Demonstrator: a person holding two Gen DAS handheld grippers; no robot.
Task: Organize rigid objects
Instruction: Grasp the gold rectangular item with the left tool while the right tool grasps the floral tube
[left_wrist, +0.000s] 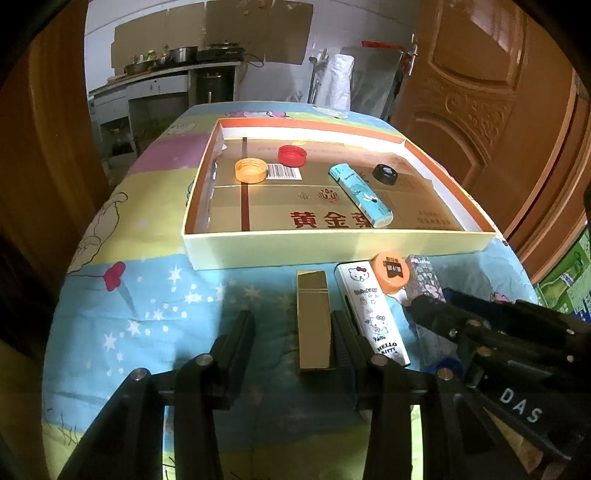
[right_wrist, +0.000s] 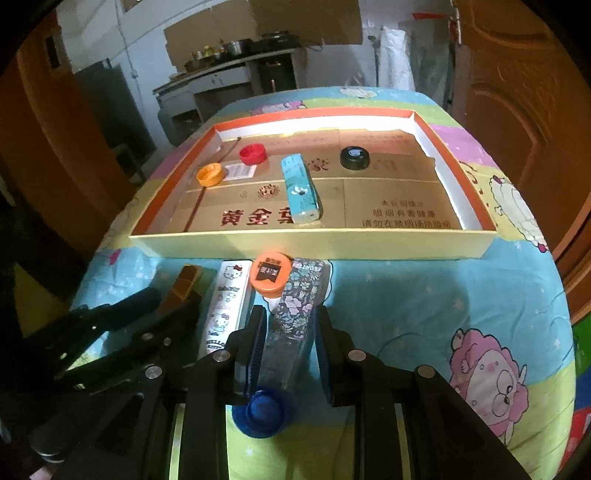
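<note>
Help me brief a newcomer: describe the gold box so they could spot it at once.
Start at the big shallow tray on the cartoon-print cloth. Just in front of its near wall lies a row of small items; the gold box is the leftmost, beside the Hello Kitty box. It alone is plain, shiny gold, and it lies between the left gripper's fingers.

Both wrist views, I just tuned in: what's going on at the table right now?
A person is sorting small items into the shallow box. The left gripper is open around the gold case: one finger touches its side, the other stands clear. The right gripper is closed on the floral case. The Hello Kitty case and the orange lid wait in front of the box. Inside lie the blue case and three caps.
</note>
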